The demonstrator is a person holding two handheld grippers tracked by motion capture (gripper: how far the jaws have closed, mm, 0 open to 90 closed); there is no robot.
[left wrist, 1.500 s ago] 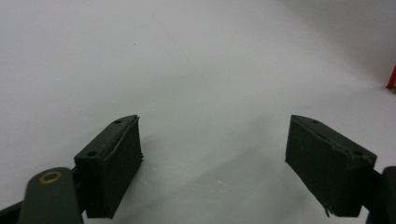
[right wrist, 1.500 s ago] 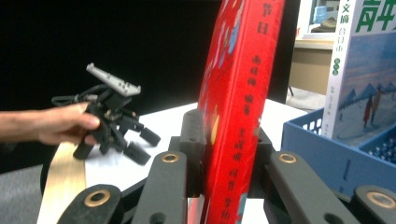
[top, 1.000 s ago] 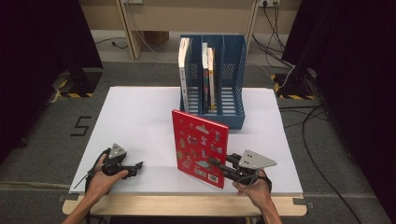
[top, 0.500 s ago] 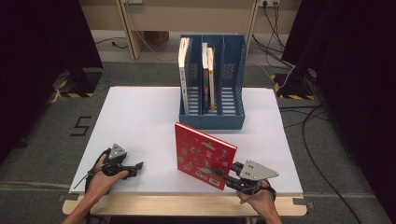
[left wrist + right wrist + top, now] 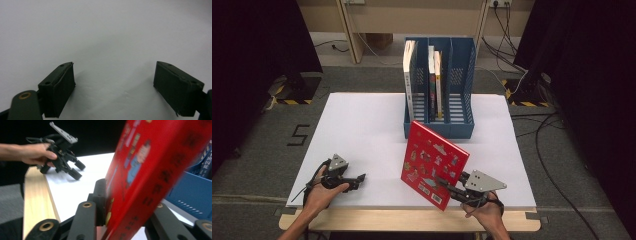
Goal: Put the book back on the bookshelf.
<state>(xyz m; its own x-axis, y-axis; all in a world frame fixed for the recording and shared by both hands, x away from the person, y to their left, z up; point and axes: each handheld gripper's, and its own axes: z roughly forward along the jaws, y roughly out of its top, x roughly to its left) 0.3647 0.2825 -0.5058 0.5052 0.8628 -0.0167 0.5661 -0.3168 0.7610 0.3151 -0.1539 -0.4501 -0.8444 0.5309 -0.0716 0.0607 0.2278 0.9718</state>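
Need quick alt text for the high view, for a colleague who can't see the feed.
The right gripper holds a red book tilted near the front edge of a white table; its jaws have just been opening with the book between them. Behind stands a blue file rack with books; the left gripper rests open at front left.

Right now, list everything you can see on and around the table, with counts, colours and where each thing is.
Book: one, red, tilted, near front edge, between the right gripper's jaws.
File rack: one, blue, three compartments, at the table's far side.
Shelved books: three upright; one in the left compartment, two in the middle; the right compartment empty.
Table: one, white top, wooden front edge.
Cables: black, on grey floor at right.
Left gripper: black, open, resting at front left.
Right gripper: black, clamping the book's lower edge; its jaws have just been opening.
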